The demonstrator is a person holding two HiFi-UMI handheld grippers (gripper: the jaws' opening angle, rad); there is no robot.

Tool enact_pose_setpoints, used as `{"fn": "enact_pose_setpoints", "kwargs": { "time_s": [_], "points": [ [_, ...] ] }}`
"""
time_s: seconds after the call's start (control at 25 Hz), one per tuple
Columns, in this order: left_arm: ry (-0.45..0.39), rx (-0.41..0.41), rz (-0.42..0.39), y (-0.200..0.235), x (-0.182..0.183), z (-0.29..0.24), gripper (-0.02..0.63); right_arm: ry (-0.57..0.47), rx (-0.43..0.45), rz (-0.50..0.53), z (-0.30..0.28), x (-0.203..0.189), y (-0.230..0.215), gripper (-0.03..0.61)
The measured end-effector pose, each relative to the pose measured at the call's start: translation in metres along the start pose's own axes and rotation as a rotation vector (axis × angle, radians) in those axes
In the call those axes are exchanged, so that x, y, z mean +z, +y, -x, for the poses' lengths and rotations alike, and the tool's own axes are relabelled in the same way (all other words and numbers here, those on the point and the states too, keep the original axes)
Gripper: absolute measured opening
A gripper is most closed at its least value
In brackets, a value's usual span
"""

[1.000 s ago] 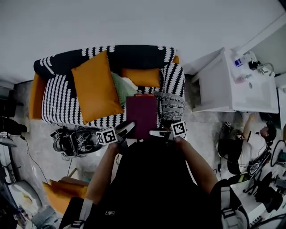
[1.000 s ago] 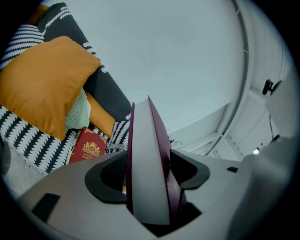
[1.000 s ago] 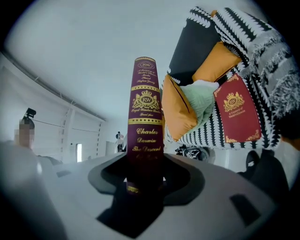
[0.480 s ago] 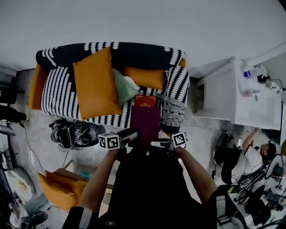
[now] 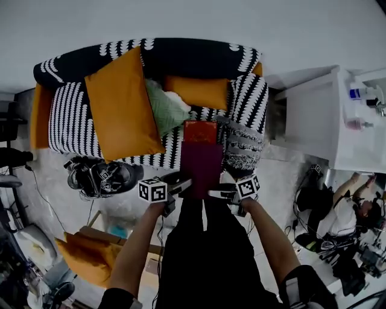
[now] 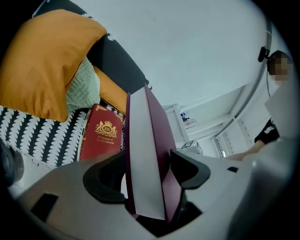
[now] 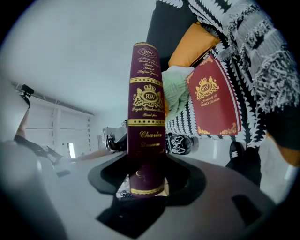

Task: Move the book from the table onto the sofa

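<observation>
Striped sofa (image 5: 66,121) stands against pale wall (image 5: 193,21) on grey floor (image 5: 51,187)

White plain wall (image 5: 193,18) noted beyond both tongs, behind a black-and-white patterned sofa (image 5: 66,124). Pale mottled floor (image 5: 51,193) seen below the left tongs (image 5: 183,181) and right tongs (image 5: 213,194). White cabinet (image 5: 313,114) recorded well right of the right tongs. Black sandals (image 5: 99,178) logged just left of the left tongs, an orange cushion (image 5: 81,259) nearer, floor level. Light even, diffuse.
</observation>
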State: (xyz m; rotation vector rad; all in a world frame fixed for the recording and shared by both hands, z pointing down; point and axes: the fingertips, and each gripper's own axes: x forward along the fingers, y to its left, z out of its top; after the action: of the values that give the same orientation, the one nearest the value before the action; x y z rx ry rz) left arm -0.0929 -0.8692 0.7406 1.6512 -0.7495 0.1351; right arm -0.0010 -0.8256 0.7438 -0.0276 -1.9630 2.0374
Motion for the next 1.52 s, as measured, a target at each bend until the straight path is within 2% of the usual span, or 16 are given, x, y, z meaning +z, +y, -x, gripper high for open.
{"fn": "enact_pose_setpoints", "kwargs": {
  "time_s": [0.2,0.48,0.68,0.76,0.88,1.0,1.08,1.16,1.24,1.4,1.52],
  "points": [
    [-0.014,0.009,0.001,0.050,0.021,-0.022,0.298,-0.035,-0.014,-0.029,-0.018,0.033,-0.040,0.227],
    [-0.040,0.041,0.032,0.118,0.035,-0.070,0.301,-0.053,-0.083,-0.104,-0.031,0.070,-0.110,0.239],
    [-0.065,0.084,0.113,0.158,0.034,-0.091,0.302,-0.107,-0.120,-0.203,-0.040,0.081,-0.148,0.252],
    [-0.095,0.099,0.164,0.167,0.034,-0.097,0.302,-0.118,-0.167,-0.223,-0.041,0.085,-0.158,0.254],
    [-0.130,0.107,0.212,0.176,0.034,-0.101,0.310,-0.090,-0.242,-0.215,-0.044,0.089,-0.166,0.267],
    [-0.137,0.122,0.222,0.180,0.035,-0.102,0.311,-0.062,-0.300,-0.213,-0.042,0.093,-0.173,0.280],
    [-0.122,0.151,0.216,0.183,0.034,-0.104,0.311,-0.067,-0.392,-0.182,-0.036,0.097,-0.183,0.298],
    [-0.088,0.193,0.184,0.188,0.032,-0.105,0.311,-0.107,-0.508,-0.145,-0.026,0.103,-0.197,0.298],
    [-0.066,0.224,0.154,0.193,0.032,-0.106,0.311,-0.151,-0.585,-0.123,-0.018,0.107,-0.205,0.298],
    [-0.076,0.203,0.166,0.194,0.032,-0.110,0.311,-0.129,-0.621,-0.066,-0.018,0.101,-0.210,0.298],
    [-0.035,0.307,0.115,0.204,0.030,-0.103,0.310,-0.089,-0.652,-0.013,-0.017,0.091,-0.211,0.298]
  ]
}}
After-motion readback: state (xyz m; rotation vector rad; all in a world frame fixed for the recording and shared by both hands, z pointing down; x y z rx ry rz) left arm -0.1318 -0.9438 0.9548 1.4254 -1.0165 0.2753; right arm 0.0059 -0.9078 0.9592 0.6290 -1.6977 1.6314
